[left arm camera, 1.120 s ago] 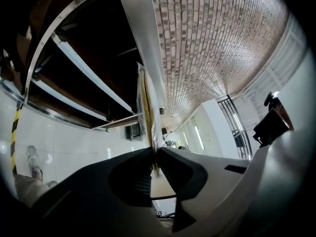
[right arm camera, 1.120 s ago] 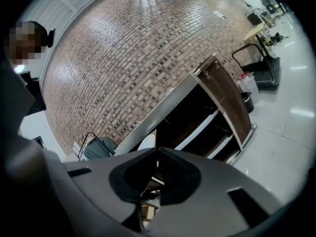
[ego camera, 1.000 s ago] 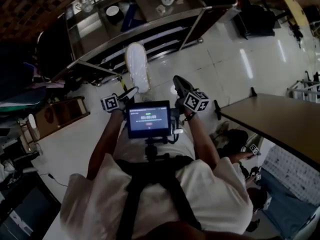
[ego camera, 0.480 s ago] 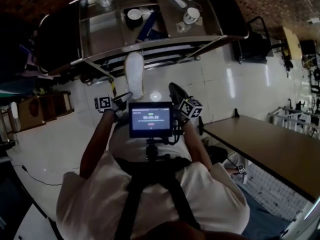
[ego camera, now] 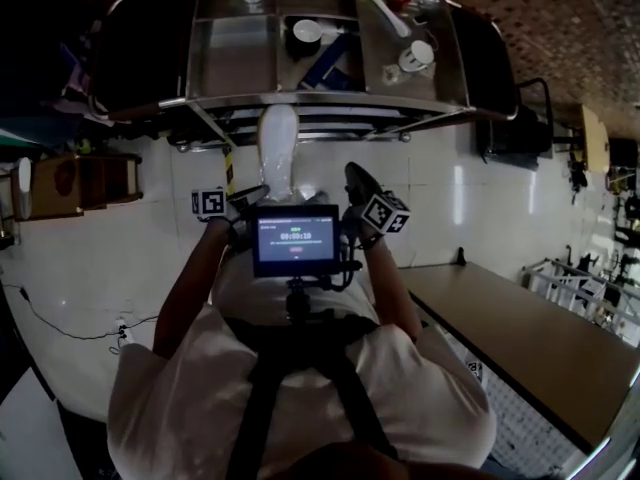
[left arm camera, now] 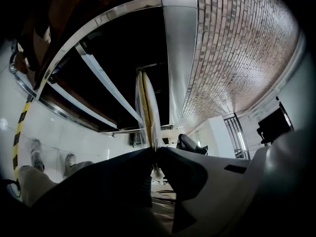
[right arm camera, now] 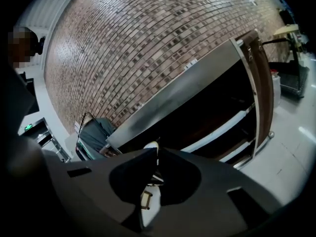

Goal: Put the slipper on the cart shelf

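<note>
White flat slipper (ego camera: 278,154) is clamped by the left gripper (ego camera: 254,194), its toe pointed at the stainless-steel cart (ego camera: 330,100); the right gripper (ego camera: 356,182) is closed on nothing.

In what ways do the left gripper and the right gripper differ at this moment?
The left gripper is shut on the edge of the white slipper; the right gripper is shut on nothing. In the head view, the left gripper points inward across the person's front, while the right gripper points ahead at the cart. Both are held in front of the cart.
</note>
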